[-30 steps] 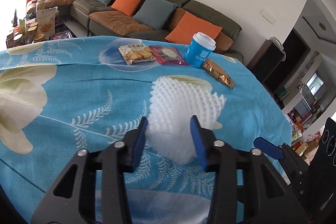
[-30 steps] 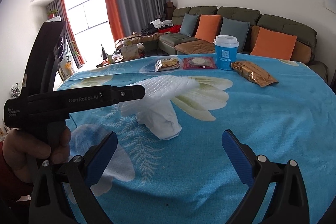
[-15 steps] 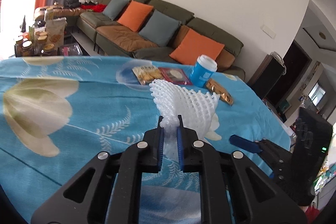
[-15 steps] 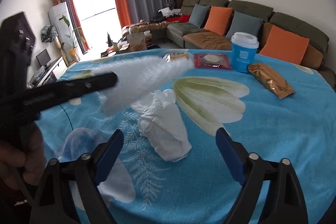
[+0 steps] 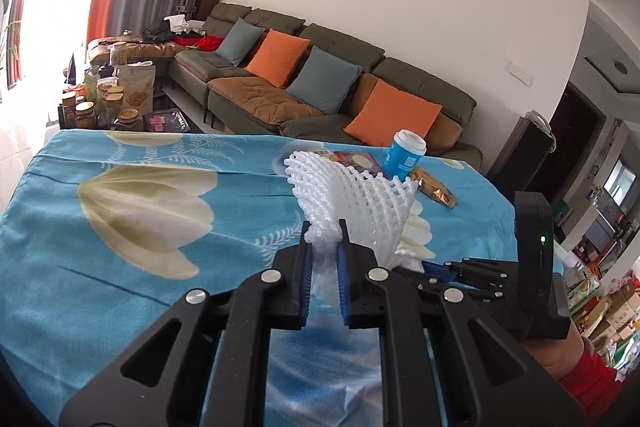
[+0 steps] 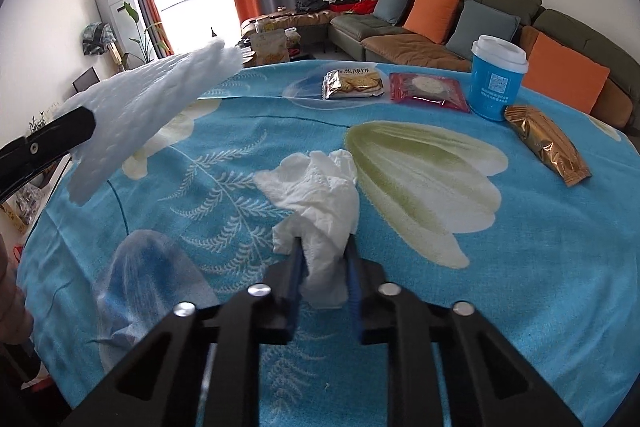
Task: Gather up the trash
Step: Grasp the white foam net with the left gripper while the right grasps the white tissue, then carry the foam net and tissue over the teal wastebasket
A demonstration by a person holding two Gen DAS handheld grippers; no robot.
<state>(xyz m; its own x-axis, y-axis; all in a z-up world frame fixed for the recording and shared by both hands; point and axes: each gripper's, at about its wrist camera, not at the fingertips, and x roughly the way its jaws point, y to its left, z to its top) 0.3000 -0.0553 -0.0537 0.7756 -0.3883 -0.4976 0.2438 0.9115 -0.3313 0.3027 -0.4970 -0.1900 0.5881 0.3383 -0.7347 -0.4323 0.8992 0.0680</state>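
A white foam fruit net (image 5: 352, 195) hangs clear above the blue flowered tablecloth (image 5: 120, 267), and my left gripper (image 5: 323, 247) is shut on its lower edge. The right wrist view shows the same net (image 6: 152, 107) at the left, held by one black left finger (image 6: 60, 135). A crumpled white tissue (image 6: 320, 187) lies on the cloth in the middle of the table. My right gripper (image 6: 322, 255) is shut on the tissue's near end, its blue pads pressing both sides. In the left wrist view the right gripper (image 5: 460, 269) sits low at the right, in a hand with a red sleeve.
At the table's far side lie a cracker packet (image 6: 352, 83), a red snack packet (image 6: 426, 91), a blue paper cup with a white lid (image 6: 498, 83) and a gold wrapper (image 6: 544, 143). A green sofa (image 6: 440, 27) with cushions stands behind the table.
My left gripper closed on the foam net and lifted it off the table toward the left. My right gripper moved in over the tissue and closed from wide open onto it.
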